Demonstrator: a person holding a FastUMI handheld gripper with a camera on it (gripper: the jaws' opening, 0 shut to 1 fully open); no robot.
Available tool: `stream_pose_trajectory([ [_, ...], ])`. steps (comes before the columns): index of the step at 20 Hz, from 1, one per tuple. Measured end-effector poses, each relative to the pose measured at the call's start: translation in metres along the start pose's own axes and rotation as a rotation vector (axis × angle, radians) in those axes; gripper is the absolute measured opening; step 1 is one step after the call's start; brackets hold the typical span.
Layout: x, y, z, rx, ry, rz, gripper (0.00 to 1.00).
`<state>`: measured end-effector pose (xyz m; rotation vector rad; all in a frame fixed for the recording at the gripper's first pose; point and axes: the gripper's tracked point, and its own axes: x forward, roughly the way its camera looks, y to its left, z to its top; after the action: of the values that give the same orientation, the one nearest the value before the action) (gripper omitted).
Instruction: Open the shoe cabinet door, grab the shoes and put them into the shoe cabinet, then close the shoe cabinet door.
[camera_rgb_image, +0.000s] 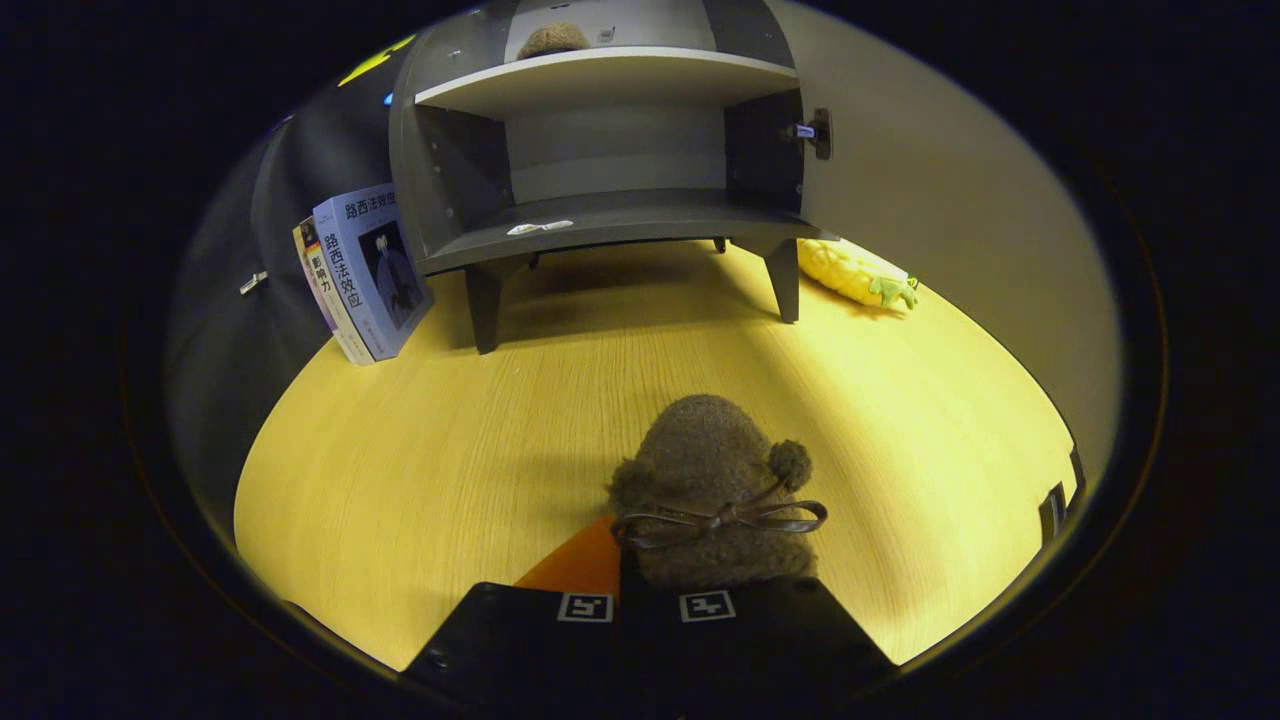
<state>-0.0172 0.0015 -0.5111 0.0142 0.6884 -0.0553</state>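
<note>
A fuzzy brown shoe (712, 480) with a thin bow and two pompoms pokes forward from between my fingers, toe towards the cabinet, held just above the wooden table (420, 450). My gripper (645, 592) is shut on its heel end. Beyond the shoe stands the grey shoe cabinet (620, 215) on short legs. Its door (900, 170) is swung wide open to the right, on a hinge (815, 132). The lower shelf holds nothing but a small white tag (540, 227). A second brown shoe (552, 40) sits on the upper shelf.
Two books (365, 270) lean upright left of the cabinet against a dark panel (240, 300) that carries a small metal handle. A yellow toy corn cob (855, 272) lies on the table right of the cabinet, below the open door.
</note>
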Motion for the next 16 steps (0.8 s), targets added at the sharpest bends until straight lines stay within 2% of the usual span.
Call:
stream_pose_trajectory([
  [6, -0.058, -0.004, 0.066, 0.002, -0.044, 0.069, 0.09],
  [11, -0.116, -0.011, 0.151, 0.039, -0.087, 0.084, 0.09],
  [16, -0.148, 0.001, 0.243, 0.012, -0.15, 0.107, 0.09],
])
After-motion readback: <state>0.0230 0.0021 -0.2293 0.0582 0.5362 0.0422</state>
